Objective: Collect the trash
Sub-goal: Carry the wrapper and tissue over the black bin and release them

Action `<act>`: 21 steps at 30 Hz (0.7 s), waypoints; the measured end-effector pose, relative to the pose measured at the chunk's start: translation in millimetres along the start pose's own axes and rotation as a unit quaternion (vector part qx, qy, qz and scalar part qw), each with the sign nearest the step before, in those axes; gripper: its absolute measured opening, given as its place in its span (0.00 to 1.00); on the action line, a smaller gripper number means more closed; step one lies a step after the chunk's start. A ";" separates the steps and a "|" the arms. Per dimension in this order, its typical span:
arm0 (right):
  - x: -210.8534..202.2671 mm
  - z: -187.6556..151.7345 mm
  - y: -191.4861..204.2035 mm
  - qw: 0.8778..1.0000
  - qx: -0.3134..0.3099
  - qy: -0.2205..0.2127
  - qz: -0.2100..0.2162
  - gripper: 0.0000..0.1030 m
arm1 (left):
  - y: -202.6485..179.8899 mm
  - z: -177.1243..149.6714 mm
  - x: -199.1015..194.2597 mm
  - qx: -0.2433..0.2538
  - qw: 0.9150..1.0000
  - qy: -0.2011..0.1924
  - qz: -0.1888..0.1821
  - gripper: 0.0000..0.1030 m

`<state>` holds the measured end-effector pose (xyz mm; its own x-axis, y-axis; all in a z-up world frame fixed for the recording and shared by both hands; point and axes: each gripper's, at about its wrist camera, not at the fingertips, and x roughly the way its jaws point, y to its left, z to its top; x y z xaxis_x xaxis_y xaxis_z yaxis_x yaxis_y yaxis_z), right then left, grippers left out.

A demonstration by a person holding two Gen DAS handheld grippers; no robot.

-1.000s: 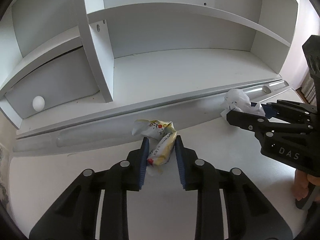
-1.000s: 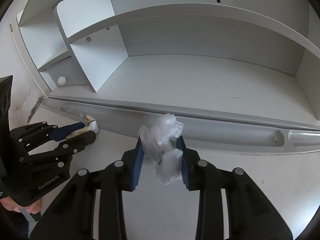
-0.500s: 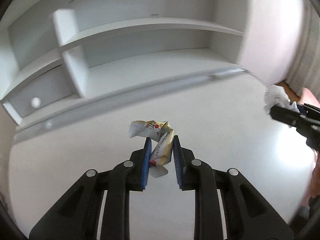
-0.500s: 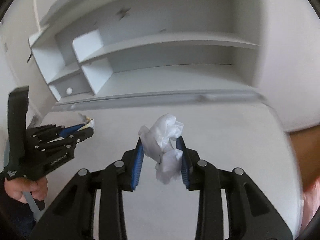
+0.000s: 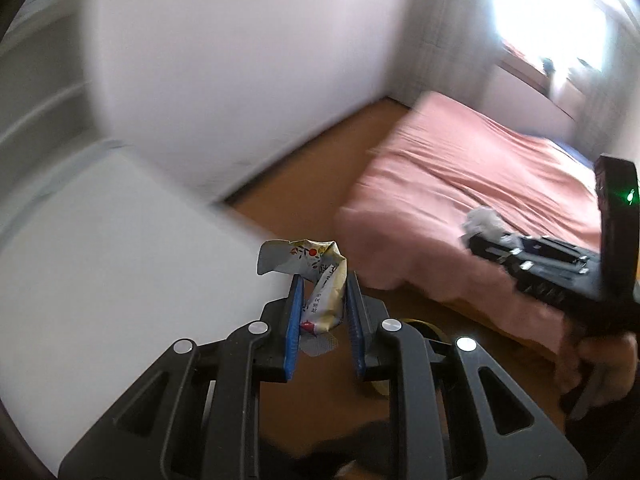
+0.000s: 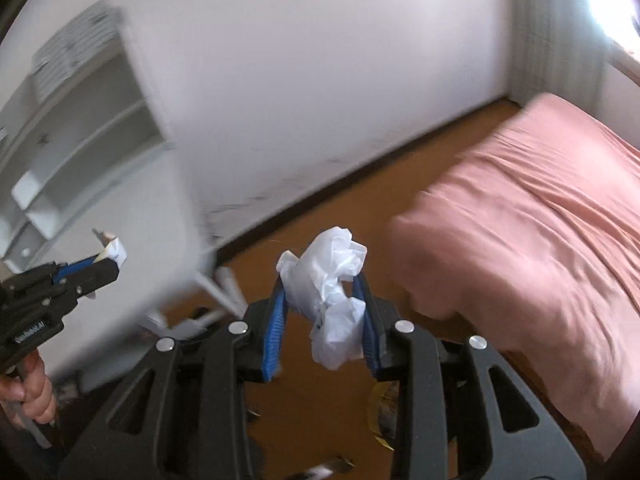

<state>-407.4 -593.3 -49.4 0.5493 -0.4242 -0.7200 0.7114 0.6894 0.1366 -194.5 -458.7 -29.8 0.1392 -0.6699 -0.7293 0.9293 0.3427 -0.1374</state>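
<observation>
My left gripper (image 5: 324,280) is shut on a crumpled yellow and white snack wrapper (image 5: 320,300), held in the air past the corner of the white desk (image 5: 100,260). My right gripper (image 6: 320,280) is shut on a wad of white crumpled plastic (image 6: 332,300) above the brown floor (image 6: 320,208). In the left wrist view the right gripper (image 5: 480,240) shows at the right with the white wad (image 5: 484,220) at its tip. The left gripper (image 6: 104,268) with the wrapper (image 6: 112,250) appears at the left of the right wrist view, a hand (image 6: 36,384) on its handle.
A bed with a pink cover (image 6: 540,220) fills the right side. A white wall (image 5: 240,60) runs behind, with the desk's shelf unit (image 6: 80,120) at the left. A round yellowish rim (image 5: 424,328) lies on the floor under the grippers. The picture is motion-blurred.
Both grippers have swung away from the desk shelf towards the bed and now hang over the floor. Each keeps its piece of trash between its fingers.
</observation>
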 end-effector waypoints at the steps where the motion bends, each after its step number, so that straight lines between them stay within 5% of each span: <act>1: -3.5 -9.3 -20.1 1.000 0.008 0.004 -0.011 0.32 | -20.8 1.5 11.9 0.008 1.000 0.010 -0.014 0.19; 6: -4.4 -42.9 -94.1 0.998 0.030 0.030 -0.047 0.32 | -119.9 -11.2 86.5 0.029 0.994 0.091 -0.060 0.19; 12: 18.8 -77.5 -154.3 0.994 0.073 0.068 -0.052 0.32 | -182.7 -45.0 163.6 0.033 0.979 0.188 -0.078 0.19; 16: 50.3 -100.8 -177.3 0.988 0.102 0.103 -0.047 0.32 | -199.9 -74.0 215.5 -0.001 0.957 0.269 -0.105 0.19; 21: 84.0 -137.5 -195.7 0.980 0.132 0.140 -0.043 0.32 | -197.1 -107.7 255.9 0.013 0.949 0.308 -0.072 0.19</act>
<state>-560.7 -683.1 -230.2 0.3668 -0.2701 -0.8902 0.8584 0.4672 0.2119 -378.8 -626.8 -261.5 -0.2088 -0.1942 -0.9585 0.9329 0.2545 -0.2548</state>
